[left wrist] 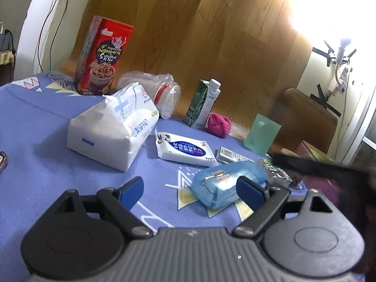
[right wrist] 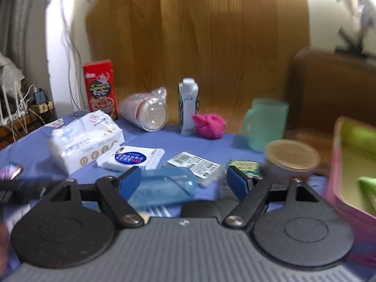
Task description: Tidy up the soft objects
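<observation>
I find the desk [left wrist: 35, 122], under a blue patterned cloth, crowded with mixed goods and no soft item yet in hand; I judge the sorting to be at its approach stage. A pink-walled box [right wrist: 338, 164] with a green lining stands at the near right, a likely destination, though I cannot confirm that. The large tissue pack [left wrist: 110, 131] sits left of centre, white and plump, its wrapper creased at the top. Just to its right lies the small tissue pack [left wrist: 185, 150], flat, with a blue label. At the far edge, touching the carton [left wrist: 203, 104], sits the pink cloth ball [left wrist: 218, 124], bunched and loose. The blue case [left wrist: 225, 183] lies nearest, looks rigid, and is in my view not a target.

The left gripper [left wrist: 190, 188] has its jaws spread wide with nothing held; the right gripper [right wrist: 183, 183] likewise, jaws apart and empty. The next move calls for choosing one pack, bracketing its narrow sides, and closing gently, since the wrapper will yield.
</observation>
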The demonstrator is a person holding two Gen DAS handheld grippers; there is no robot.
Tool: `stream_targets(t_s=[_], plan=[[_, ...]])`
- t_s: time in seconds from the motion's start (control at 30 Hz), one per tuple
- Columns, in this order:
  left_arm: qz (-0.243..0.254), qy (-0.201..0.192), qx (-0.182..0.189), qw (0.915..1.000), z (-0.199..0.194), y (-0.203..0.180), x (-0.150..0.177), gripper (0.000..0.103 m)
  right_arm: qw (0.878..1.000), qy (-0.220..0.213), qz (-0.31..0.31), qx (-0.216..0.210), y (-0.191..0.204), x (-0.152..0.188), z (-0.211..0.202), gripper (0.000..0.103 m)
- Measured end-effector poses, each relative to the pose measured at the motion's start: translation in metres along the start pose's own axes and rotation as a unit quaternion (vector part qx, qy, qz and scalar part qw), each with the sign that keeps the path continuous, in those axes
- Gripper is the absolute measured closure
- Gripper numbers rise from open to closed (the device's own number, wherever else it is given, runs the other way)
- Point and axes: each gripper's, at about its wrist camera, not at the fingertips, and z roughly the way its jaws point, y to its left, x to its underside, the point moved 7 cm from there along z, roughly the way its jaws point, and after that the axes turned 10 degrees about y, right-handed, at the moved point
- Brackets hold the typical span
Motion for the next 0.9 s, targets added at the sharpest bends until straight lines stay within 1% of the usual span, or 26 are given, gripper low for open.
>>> stream_targets(t_s=[0.1, 0.17, 0.23, 0.27, 0.3, 0.37, 0.47, 0.67, 0.73, 0.8, 0.9], plan=[[0.012, -0.007, -0.002, 0.9999, -0.002, -0.005, 0.001, 0.014, 0.999, 0.040, 0.019, -0.015, -0.002, -0.018, 0.036, 0.023], [0.013, -0.010, -0.003, 0.9999, -0.002, -0.005, 0.001, 0.014, 0.997, 0.066, 0.042, -0.023, -0.005, -0.022, 0.057, 0.023], [0.007, -0.010, 0.000, 0.9999, -0.002, -0.003, 0.000, 0.014, 0.994, 0.093, 0.053, -0.038, -0.004, -0.024, 0.075, 0.030], [0.004, -0.010, 0.001, 0.9999, -0.002, -0.001, 0.000, 0.014, 0.992, 0.108, 0.052, -0.042, -0.002, -0.021, 0.080, 0.037], [0.000, -0.009, 0.003, 1.0000, -0.002, 0.000, 0.000, 0.014, 0.990, 0.125, 0.051, -0.045, 0.001, -0.017, 0.085, 0.039], [-0.008, -0.008, 0.008, 0.9999, -0.001, 0.002, -0.001, 0.014, 0.990, 0.126, 0.045, -0.052, 0.007, -0.012, 0.081, 0.041], [-0.019, -0.006, 0.015, 0.9997, -0.002, 0.006, -0.001, 0.014, 0.988, 0.130, 0.017, -0.081, 0.023, 0.000, 0.063, 0.046], [-0.026, -0.002, 0.020, 0.9995, -0.001, 0.007, -0.001, 0.014, 0.984, 0.132, -0.054, -0.108, 0.055, 0.050, 0.016, 0.046], [-0.025, -0.001, 0.019, 0.9995, -0.001, 0.007, -0.001, 0.014, 0.985, 0.116, -0.070, -0.106, 0.057, 0.062, 0.003, 0.045], [-0.025, 0.000, 0.018, 0.9995, -0.001, 0.006, -0.001, 0.014, 0.987, 0.101, -0.069, -0.101, 0.054, 0.066, -0.007, 0.044], [-0.024, 0.002, 0.014, 0.9996, 0.000, 0.006, 0.000, 0.014, 0.991, 0.086, -0.041, -0.099, 0.042, 0.065, -0.012, 0.042]])
